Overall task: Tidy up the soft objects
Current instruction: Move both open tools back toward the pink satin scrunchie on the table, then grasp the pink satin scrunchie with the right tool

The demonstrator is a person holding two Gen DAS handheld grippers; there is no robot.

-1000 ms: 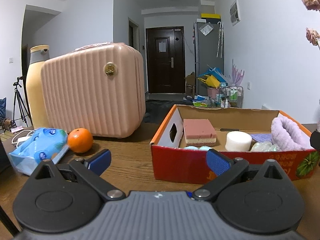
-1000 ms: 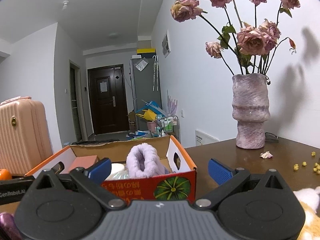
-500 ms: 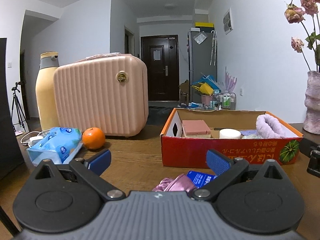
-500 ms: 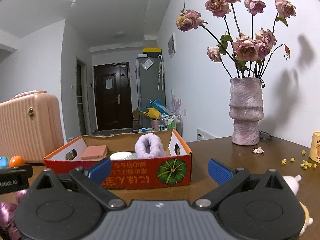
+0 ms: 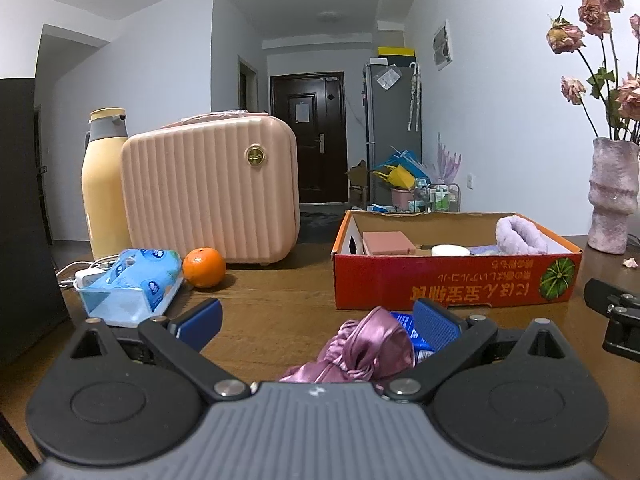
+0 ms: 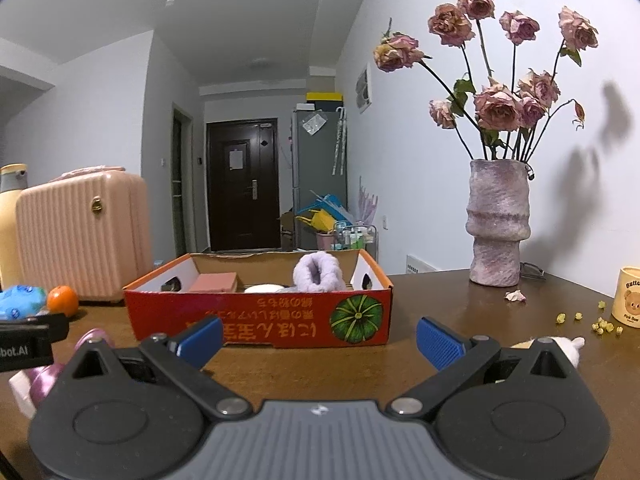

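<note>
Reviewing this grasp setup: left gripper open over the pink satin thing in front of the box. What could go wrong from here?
1. The pink satin scrunchie lies against a blue packet beside the left gripper's right pad; closing may pinch both.
2. Satin looks slippery and bunched, so a shallow grip could slip.
3. The red box wall stands between; a low carry may snag it.

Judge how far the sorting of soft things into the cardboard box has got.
Done: a lilac fluffy band, a pink sponge and a white round pad lie in the box. In hand: nothing; the left tool is open over the pink satin scrunchie. Left: that scrunchie and the plush toy.
</note>
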